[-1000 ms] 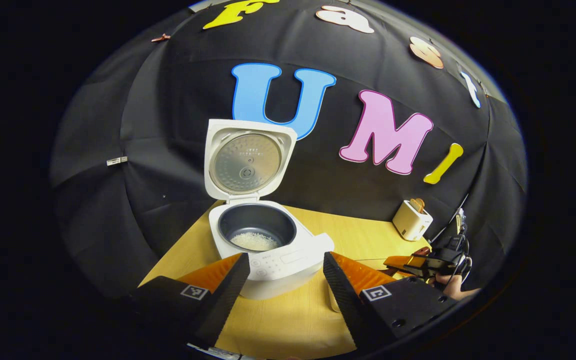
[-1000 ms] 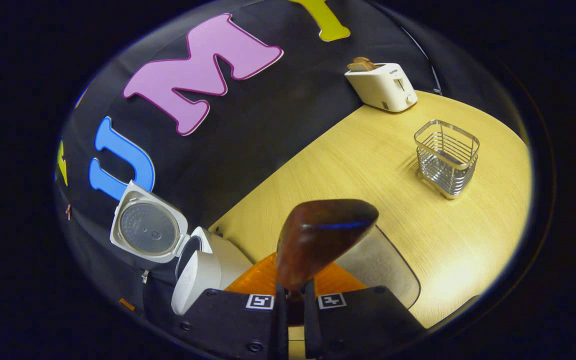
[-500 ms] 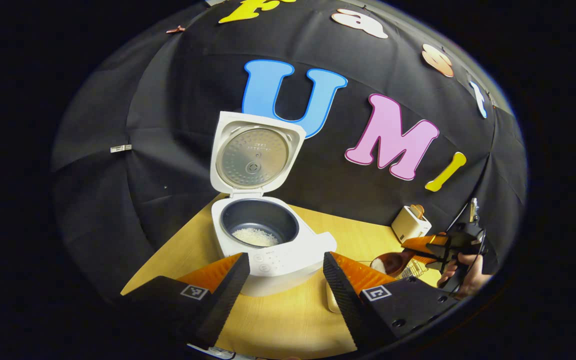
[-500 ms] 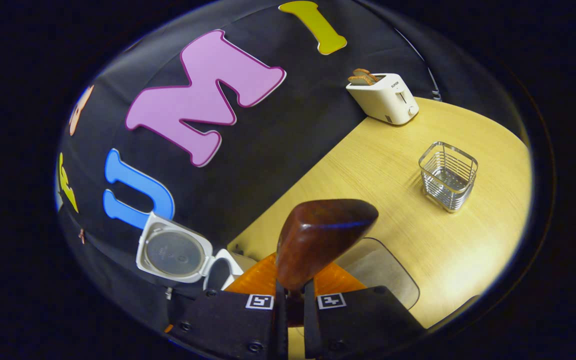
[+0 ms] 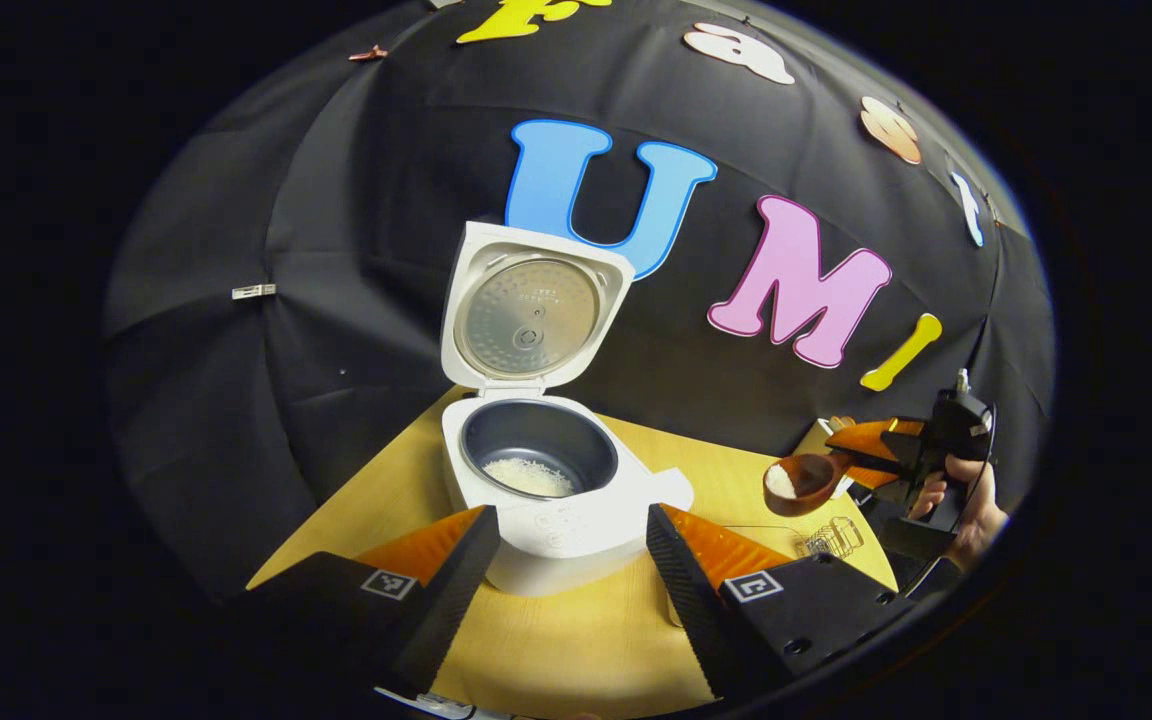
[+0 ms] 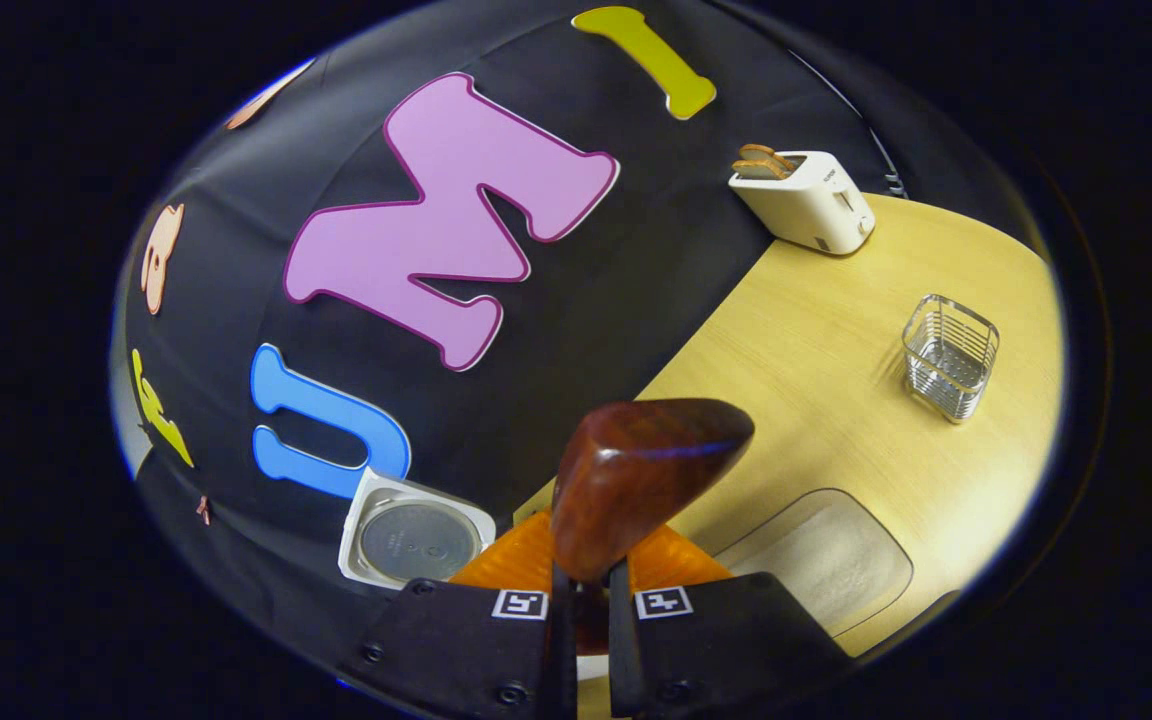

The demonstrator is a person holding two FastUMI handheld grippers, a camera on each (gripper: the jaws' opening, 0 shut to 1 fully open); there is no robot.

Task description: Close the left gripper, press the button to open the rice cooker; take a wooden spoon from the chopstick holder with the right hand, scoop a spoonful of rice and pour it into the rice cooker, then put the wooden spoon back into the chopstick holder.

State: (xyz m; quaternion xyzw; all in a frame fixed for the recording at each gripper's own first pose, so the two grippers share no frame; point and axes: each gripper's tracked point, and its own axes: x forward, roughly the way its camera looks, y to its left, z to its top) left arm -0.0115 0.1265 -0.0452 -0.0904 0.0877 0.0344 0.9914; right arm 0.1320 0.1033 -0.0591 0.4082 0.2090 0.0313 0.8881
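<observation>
The dark brown wooden spoon (image 5: 804,480) with a small heap of white rice in its bowl is up in the air, off to the right of the white rice cooker (image 5: 554,497) and well apart from it. Your right gripper (image 6: 581,600) has its fingers drawn close on the spoon's handle, the bowl's rounded back (image 6: 636,478) standing straight up in front of its camera; from the left gripper view you can see that gripper and your hand (image 5: 966,500) holding it level.

The cooker's lid (image 5: 533,310) is already up, and the dark inner pot (image 5: 539,462) has a patch of rice lying at its bottom. So you are carrying a loaded spoon toward the pot; the pour has not yet begun.

Your left gripper (image 5: 566,560) is spread wide and holds nothing, its fingers sitting low to either side of the cooker's front panel.

Next, I judge you need to bring the spoon sideways over the pot's mouth, keeping the bowl level so no grains spill on the light wooden table (image 6: 816,350), then roll your wrist to tip it. The square wire chopstick holder (image 6: 949,355) stands empty near the white toaster (image 6: 806,200), ready for the spoon's return.
</observation>
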